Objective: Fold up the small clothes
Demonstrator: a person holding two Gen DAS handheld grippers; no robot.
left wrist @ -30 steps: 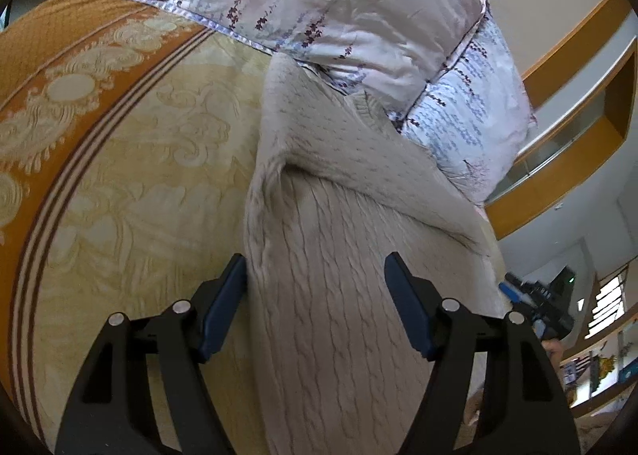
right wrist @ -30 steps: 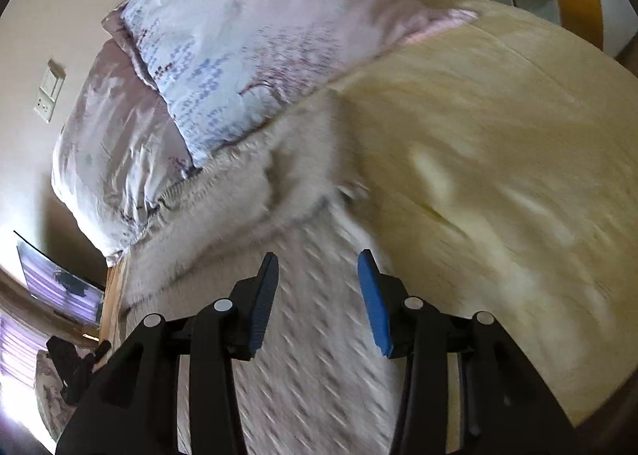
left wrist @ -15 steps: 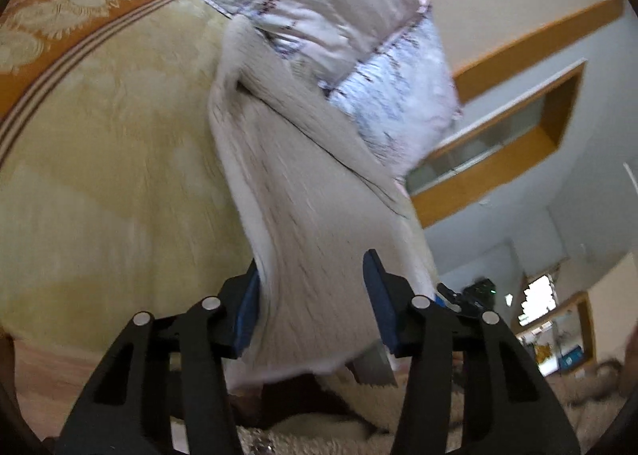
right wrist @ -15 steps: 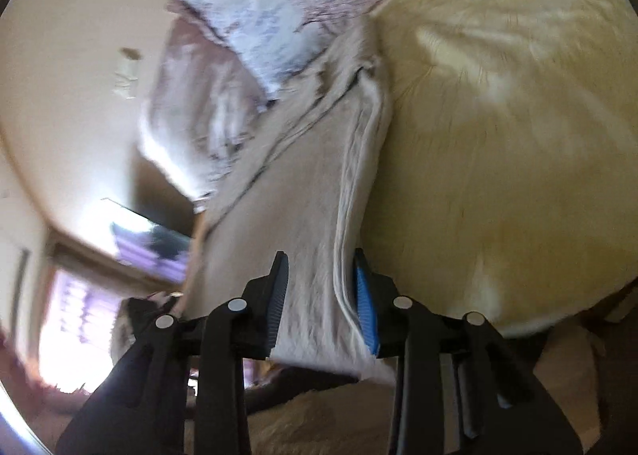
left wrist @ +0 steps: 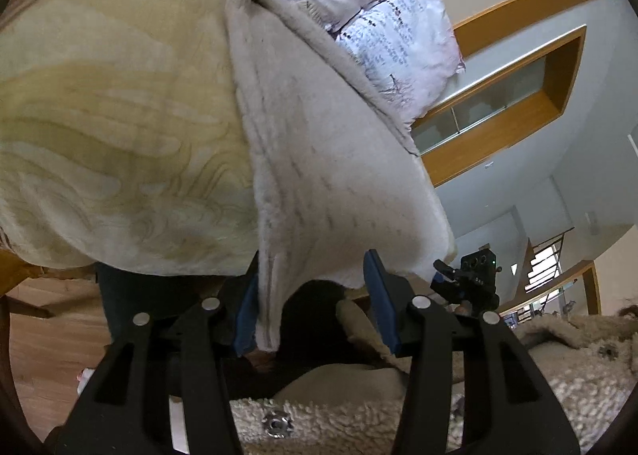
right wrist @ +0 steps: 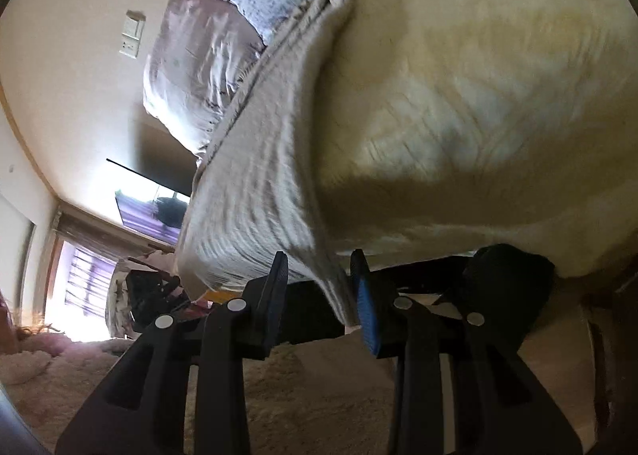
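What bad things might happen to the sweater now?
1. The sweater hangs over the bed's edge, and the left gripper stands wide with only a corner of the hem between its fingers. The hem may slip out and drop to the floor.
2. The right gripper also stands open around its corner, so that side may be missed.
3. The far end lies against the pillows; pulling may drag or bunch it.
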